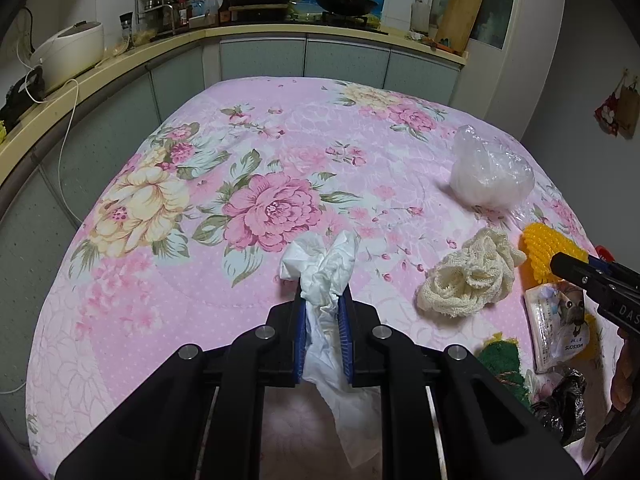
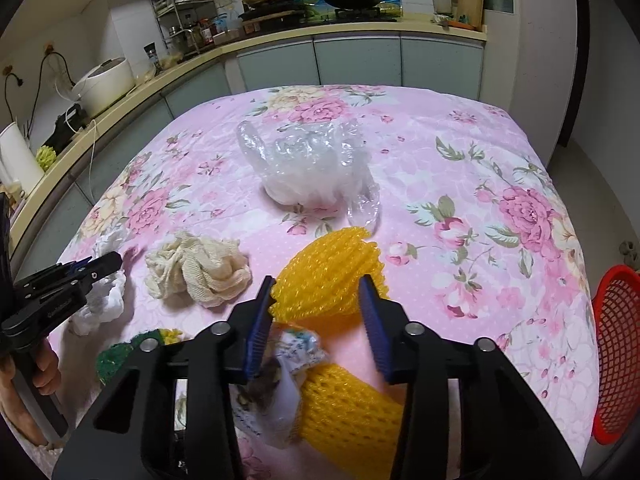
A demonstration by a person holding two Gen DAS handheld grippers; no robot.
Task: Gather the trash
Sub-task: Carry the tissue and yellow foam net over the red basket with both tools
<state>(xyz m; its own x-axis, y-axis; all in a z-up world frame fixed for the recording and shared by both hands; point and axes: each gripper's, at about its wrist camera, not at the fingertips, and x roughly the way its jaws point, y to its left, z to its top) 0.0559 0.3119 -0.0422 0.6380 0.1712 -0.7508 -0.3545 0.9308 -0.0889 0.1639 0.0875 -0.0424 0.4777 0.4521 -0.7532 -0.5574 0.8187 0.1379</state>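
Observation:
My left gripper [image 1: 323, 294] is shut on a crumpled white tissue [image 1: 320, 264] above the pink floral tablecloth [image 1: 200, 280]; in the right wrist view it sits at the far left [image 2: 114, 260] with the tissue [image 2: 104, 300]. My right gripper [image 2: 318, 284] is open, its fingers either side of a yellow foam fruit net [image 2: 336, 272], not closed on it. A tissue packet [image 2: 280, 380] and a second yellow net [image 2: 344, 412] lie under it. A cream mesh cloth [image 2: 200, 268] and a clear plastic bag [image 2: 312, 168] lie beyond.
A red mesh basket [image 2: 616, 352] stands off the table's right edge. A green scrubber [image 1: 500, 364] and black plastic [image 1: 564, 404] lie near the front. Kitchen counter [image 1: 120, 64] with a rice cooker [image 1: 68, 52] runs behind the table.

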